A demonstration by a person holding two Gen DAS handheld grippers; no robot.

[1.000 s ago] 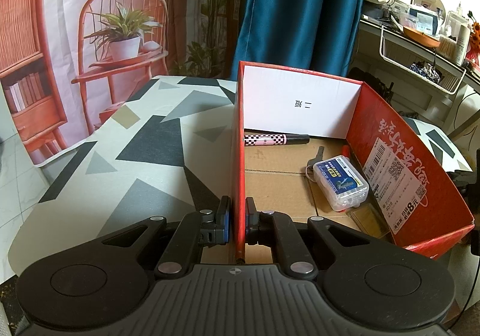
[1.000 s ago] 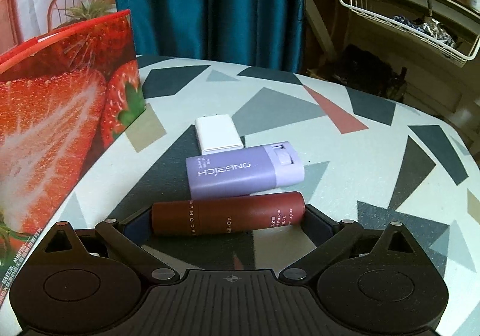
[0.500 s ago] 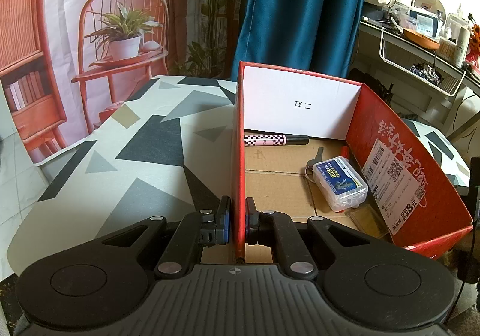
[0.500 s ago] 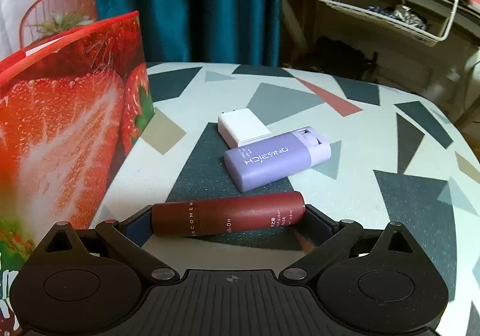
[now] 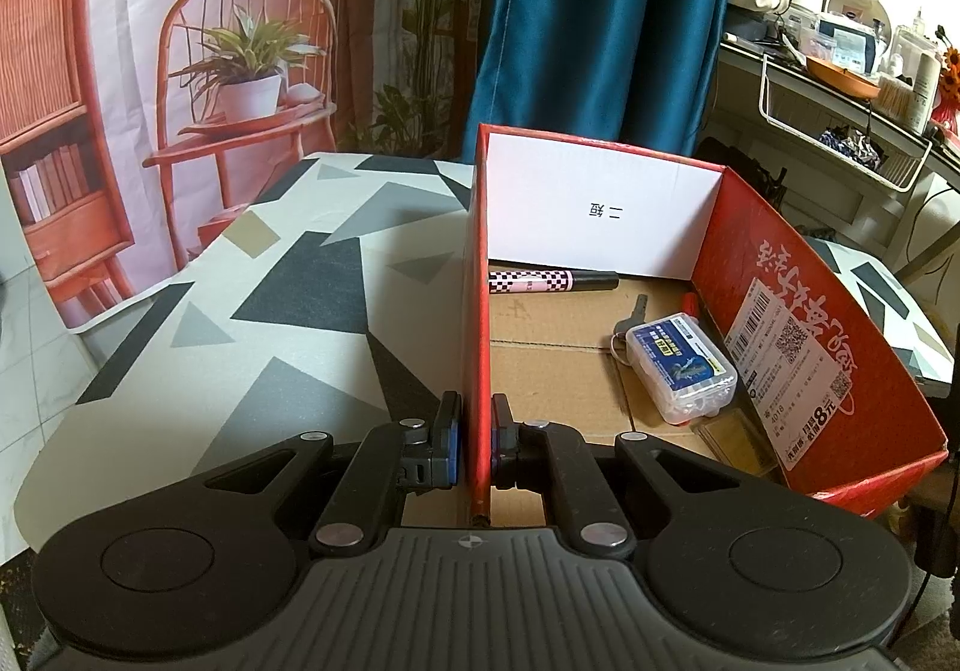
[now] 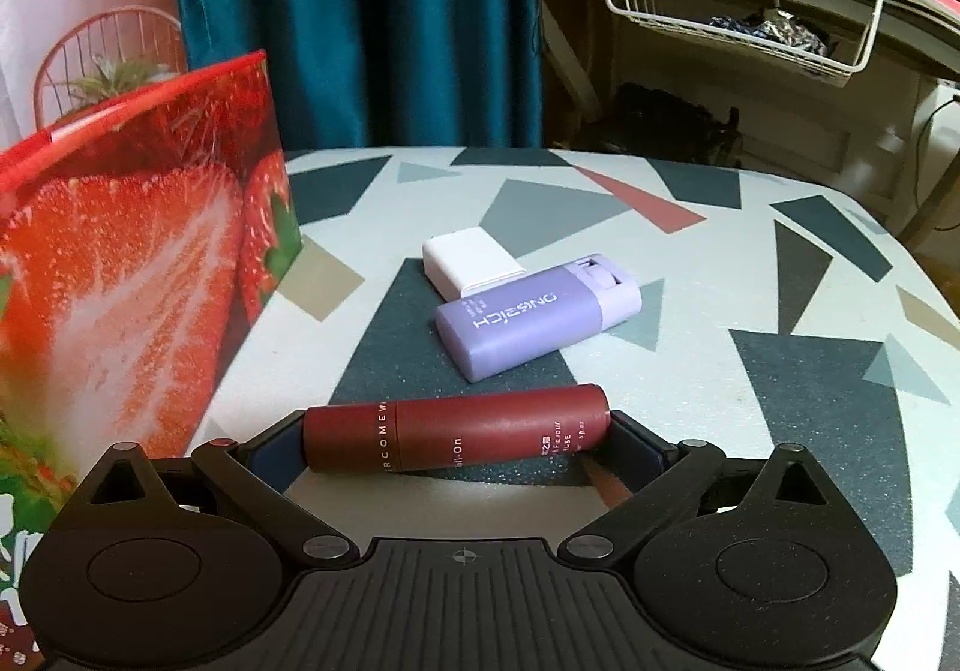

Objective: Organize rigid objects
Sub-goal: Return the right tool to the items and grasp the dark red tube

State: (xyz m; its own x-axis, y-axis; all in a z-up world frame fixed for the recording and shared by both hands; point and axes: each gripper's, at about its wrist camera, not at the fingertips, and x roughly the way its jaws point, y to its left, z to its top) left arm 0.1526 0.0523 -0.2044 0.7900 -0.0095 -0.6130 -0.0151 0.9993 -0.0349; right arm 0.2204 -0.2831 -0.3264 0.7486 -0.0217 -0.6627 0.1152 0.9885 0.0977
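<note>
Clamping the near side wall of the red box (image 5: 828, 359), the left gripper (image 5: 475, 440) has its jaws nearly together with only the thin cardboard edge between the pads. In the left wrist view the gripper body cuts off the box's near end, and the wall in the jaws hides part of the checkered pen (image 5: 552, 281) lying along the white back panel. A key (image 5: 637, 308) and a red-tipped object are mostly hidden behind the small clear case (image 5: 681, 368) with a blue label, whose print is too small to read. The white panel carries two upside-down Chinese characters. The far inner wall bears large white Chinese lettering and a shipping sticker (image 5: 792, 365) with a barcode, a QR code and "8元".

In the right wrist view, the right gripper (image 6: 457, 440) has its jaws spread wide, holding the dark red tube (image 6: 456, 434) end to end, crosswise, over the patterned tabletop (image 6: 810, 311). Its print is partly cut off: "ERCOMEW", "ll-On", and a smaller, illegible line. Beyond it a lilac case (image 6: 537, 314) reads upside down as "ONESICH" or similar, touching a white block (image 6: 471, 260) behind it. The box's strawberry-printed outer wall (image 6: 120, 275) fills the left, its lower corner running out of frame.
</note>
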